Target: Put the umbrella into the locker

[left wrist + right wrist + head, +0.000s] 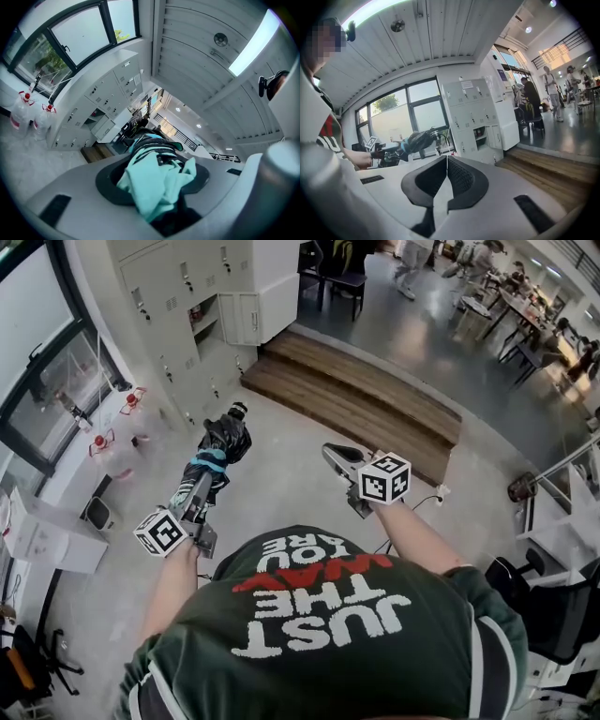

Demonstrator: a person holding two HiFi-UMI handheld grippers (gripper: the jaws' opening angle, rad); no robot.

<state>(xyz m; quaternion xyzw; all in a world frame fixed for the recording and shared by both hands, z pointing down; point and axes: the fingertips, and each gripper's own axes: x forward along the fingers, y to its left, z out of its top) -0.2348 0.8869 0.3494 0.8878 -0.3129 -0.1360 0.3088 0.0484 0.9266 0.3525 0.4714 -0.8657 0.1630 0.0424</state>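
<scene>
My left tool (pixel 204 482) is clamped on the folded umbrella (pixel 223 442). Its teal-and-black cloth is bunched between the pads, and the far end points ahead toward the bank of white lockers (pixel 178 296). My right tool (pixel 331 453) has its jaws pressed together with nothing in them, and I hold it out beside the left one.

The umbrella is in the air, well apart from the lockers, over the pale floor (pixel 281 493) and to the left of the wooden step (pixel 356 399). I judge this to be the carry: the grip is made, but the approach is not finished.

One compartment (pixel 204 320) in the bank stands with its door open, and that looks like the one to aim for. The next move calls for closing the gap to it and lining the umbrella's length up with the opening. Then I feed it in end first, so the loose cloth does not catch on the door or frame. The right tool is free to steady the door if it swings.
</scene>
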